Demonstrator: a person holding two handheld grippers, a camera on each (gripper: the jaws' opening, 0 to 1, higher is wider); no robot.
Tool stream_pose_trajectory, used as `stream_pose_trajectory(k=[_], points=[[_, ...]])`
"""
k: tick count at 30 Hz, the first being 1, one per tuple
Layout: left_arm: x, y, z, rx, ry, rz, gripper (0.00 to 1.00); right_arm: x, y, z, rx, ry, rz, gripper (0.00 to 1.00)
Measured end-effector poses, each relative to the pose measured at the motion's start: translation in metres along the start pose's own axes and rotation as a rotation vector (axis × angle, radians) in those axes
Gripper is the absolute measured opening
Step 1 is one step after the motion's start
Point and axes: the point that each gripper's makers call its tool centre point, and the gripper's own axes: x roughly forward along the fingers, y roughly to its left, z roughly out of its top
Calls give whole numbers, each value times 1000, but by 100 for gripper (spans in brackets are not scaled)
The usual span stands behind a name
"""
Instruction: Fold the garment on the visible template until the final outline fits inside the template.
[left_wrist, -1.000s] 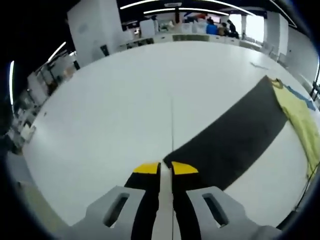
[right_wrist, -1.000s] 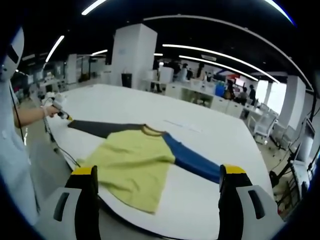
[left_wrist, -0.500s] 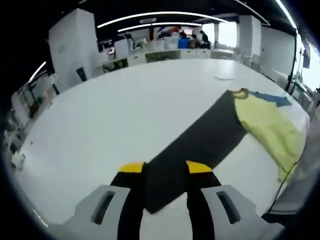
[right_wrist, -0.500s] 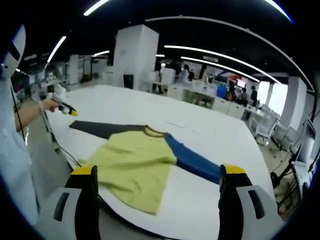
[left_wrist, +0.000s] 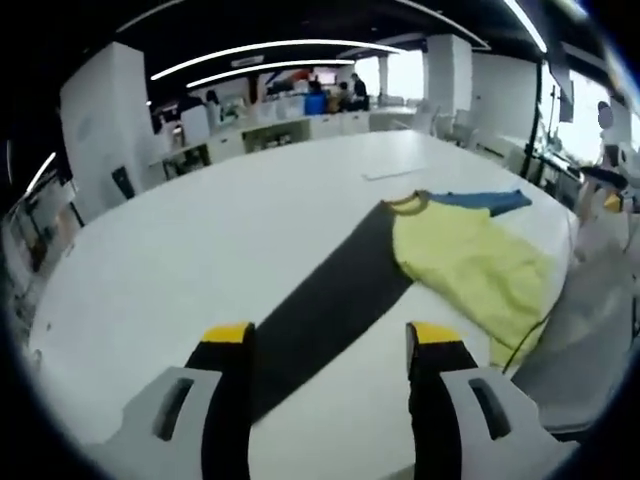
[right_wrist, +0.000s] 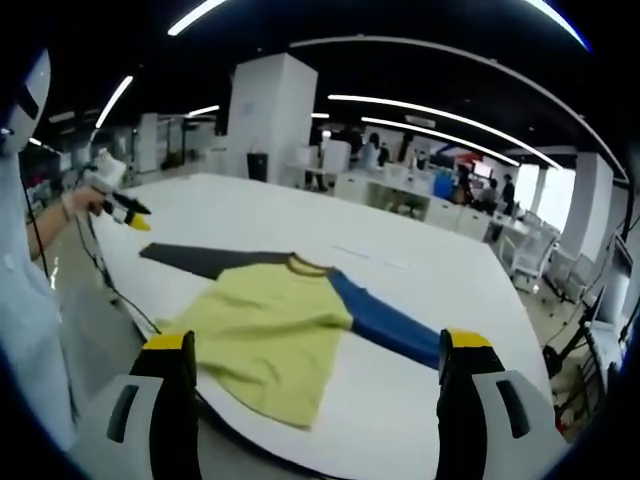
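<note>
A long-sleeved shirt lies flat on the white table (right_wrist: 430, 290). It has a yellow body (right_wrist: 270, 330), a black sleeve (right_wrist: 200, 260) and a blue sleeve (right_wrist: 385, 325). My right gripper (right_wrist: 315, 345) is open, with nothing between its jaws, hovering off the table's near edge in front of the yellow body. In the left gripper view the black sleeve (left_wrist: 330, 290) stretches away between the open jaws of my left gripper (left_wrist: 332, 335), which hangs above the sleeve's end; the yellow body (left_wrist: 465, 270) and blue sleeve (left_wrist: 480, 200) lie beyond. A hand holds the left gripper (right_wrist: 130, 213) raised above the table's left end.
A thin pale strip (right_wrist: 365, 255) lies on the table past the collar. A dark cable (right_wrist: 125, 300) runs along the near table edge. A person's sleeve (right_wrist: 20, 310) stands at the left. Desks, chairs (right_wrist: 525, 265) and people stand beyond the table.
My left gripper opened, let go of the black sleeve's end and lifted away from the table. The sleeve stays flat. My right gripper has not moved.
</note>
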Motion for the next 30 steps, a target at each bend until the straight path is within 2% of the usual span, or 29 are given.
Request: stream_pose_trajectory(k=[5, 10, 15, 20, 30], points=[[-10, -4, 3, 33, 8, 15, 65, 1, -1, -2, 0, 1, 9, 100], [-18, -13, 14, 39, -20, 4, 68, 2, -4, -1, -7, -1, 16, 100], [-22, -18, 17, 94, 3, 31, 71, 2, -5, -1, -12, 0, 28, 100], [-31, -33, 27, 93, -28, 8, 75, 2, -5, 0, -14, 0, 40, 100], [-45, -51, 38, 119, -36, -21, 80, 3, -7, 4, -14, -15, 55, 100]])
